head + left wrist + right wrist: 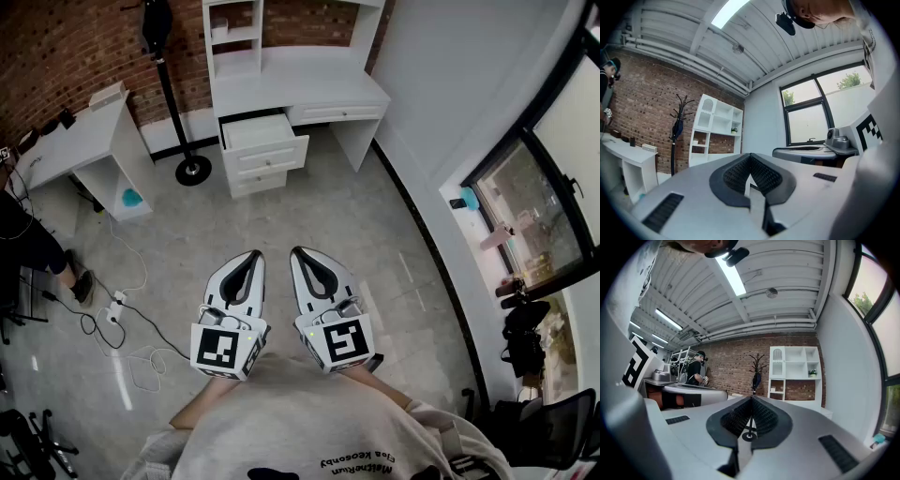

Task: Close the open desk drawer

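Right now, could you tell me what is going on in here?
A person holds the left gripper and right gripper out in front, both shut and empty, standing back from the white desk. The desk's top drawer is pulled open, and neither gripper is near it.

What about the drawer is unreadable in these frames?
Drawer contents: too small in the head view.
Drawer in both gripper views: hidden behind the shut left gripper and right gripper.
Desk shelf top: cut off by the head view's upper edge.
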Demonstrator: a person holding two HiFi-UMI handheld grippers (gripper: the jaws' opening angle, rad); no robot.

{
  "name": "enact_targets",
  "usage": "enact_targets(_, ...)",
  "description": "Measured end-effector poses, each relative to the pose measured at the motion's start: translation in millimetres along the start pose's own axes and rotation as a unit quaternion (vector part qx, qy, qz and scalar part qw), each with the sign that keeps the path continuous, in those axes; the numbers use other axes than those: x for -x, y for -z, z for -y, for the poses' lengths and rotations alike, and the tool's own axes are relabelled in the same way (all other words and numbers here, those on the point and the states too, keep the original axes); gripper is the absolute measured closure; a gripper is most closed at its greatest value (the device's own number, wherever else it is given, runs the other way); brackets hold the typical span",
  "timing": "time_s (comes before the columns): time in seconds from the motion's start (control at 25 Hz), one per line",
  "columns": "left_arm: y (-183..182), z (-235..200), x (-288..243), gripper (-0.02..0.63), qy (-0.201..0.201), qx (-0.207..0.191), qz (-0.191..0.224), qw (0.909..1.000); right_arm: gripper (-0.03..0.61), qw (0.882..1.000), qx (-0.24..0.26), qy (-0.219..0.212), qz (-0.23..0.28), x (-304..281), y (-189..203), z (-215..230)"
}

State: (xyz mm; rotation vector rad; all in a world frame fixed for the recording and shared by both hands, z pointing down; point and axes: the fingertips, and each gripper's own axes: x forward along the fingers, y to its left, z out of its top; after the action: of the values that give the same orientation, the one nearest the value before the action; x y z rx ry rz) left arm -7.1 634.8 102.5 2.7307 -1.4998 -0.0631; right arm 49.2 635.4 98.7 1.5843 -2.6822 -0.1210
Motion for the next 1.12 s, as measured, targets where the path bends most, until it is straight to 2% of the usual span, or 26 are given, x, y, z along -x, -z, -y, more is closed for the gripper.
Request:
enact_targets(0.24,-1,-29,-22,0.595,0.008,-0.010,-0.001,0.9999,0.548,1.000,0.008,0.012,0.005,-35,1,7)
enact_targets(0.44,6,-43,-33,0.595,0.018,0.004,-0.008,0.9998,0.549,0.999,-0.003,0.035,-0.007,-46,9,11)
enact_targets(0.8,20,-57,-64,0.595,0.027,0.034,-0.007,0.9990,0.548,0.999,-0.033,0.028,-0.017,-73,28,36)
enact_targets(1.12,33,-80,-135,0.595,0.001,0.032,-0.008,0.9994,0.548,0.999,-0.037,0.000,-0.015,-130,45,93)
